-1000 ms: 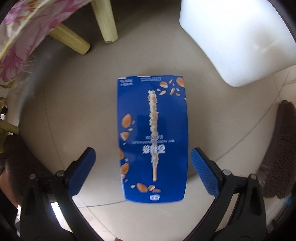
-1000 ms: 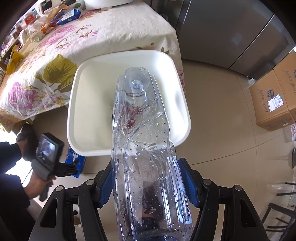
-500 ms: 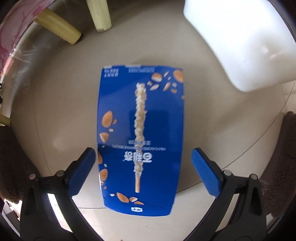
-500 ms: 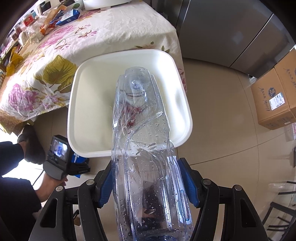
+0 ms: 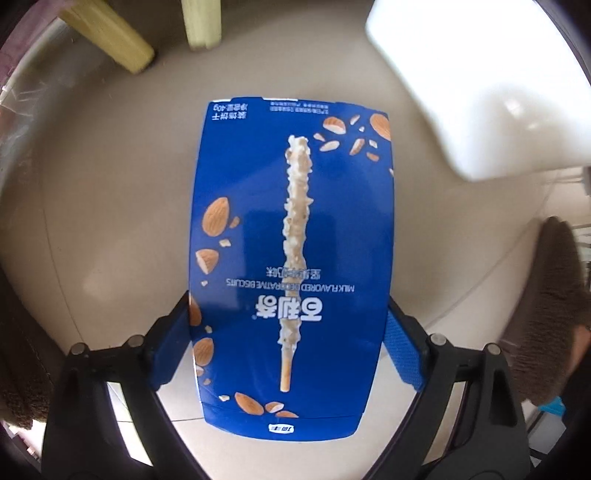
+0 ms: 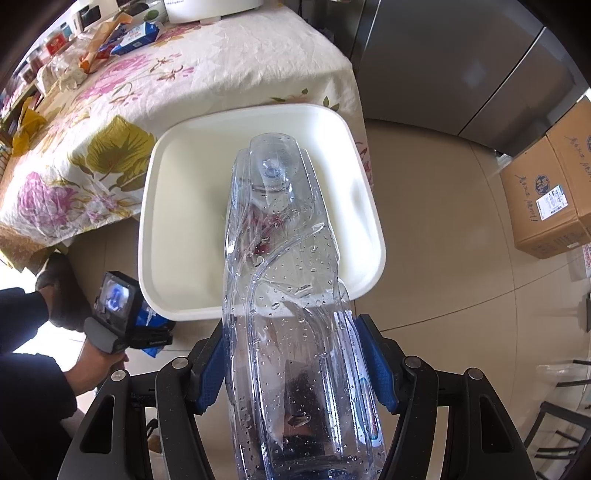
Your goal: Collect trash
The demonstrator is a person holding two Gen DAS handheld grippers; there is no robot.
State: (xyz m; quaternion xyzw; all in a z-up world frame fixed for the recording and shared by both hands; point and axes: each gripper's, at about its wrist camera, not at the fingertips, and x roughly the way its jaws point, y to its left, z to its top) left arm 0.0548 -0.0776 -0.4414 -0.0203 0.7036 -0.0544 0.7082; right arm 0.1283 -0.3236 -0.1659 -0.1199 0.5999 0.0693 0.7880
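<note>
floor: beige tile, kitchen-like room; table (image 6: pixel 207 62) with floral cloth at the back, grey fridge doors (image 6: pixel 461 62) beside it, cardboard carton (image 6: pixel 550 199) by the right wall
bin: white square bin (image 6: pixel 173 236) stands on the floor against the table's front edge, mouth up, looks empty; probably put there as the drop point for the trash
bottle: clear crushed bottle (image 6: pixel 291 280), droplets inside, cap end pointing away over the bin's near rim
right gripper: right gripper (image 6: pixel 295 365) pinches the bottle body from both sides, blue pads pressed into the plastic; tilted steeply down over the bin, likely held ready to drop in
box: blue box (image 5: pixel 291 254) lies flat on the floor, face up, just beside the bin's corner and near the yellow table legs (image 5: pixel 203 22)
left gripper: left gripper (image 5: pixel 290 354) points straight down over the box's near end; jaws closing, box between them, pads at its long edges, no firm squeeze visible yet
why: straddling the narrow width gives the pads two stiff edges to bite on
box text: "MILK FLAVORED DECORATIVE BISCUITS", large white Chinese brand characters, "40g" at the far corner; all reads upside down from this side; picture of a coated biscuit stick and almonds
carton text: white label and a round logo, too small to read
bottle label: none legible
other: brown slippers (image 5: pixel 543 314) at the floor edges
</note>
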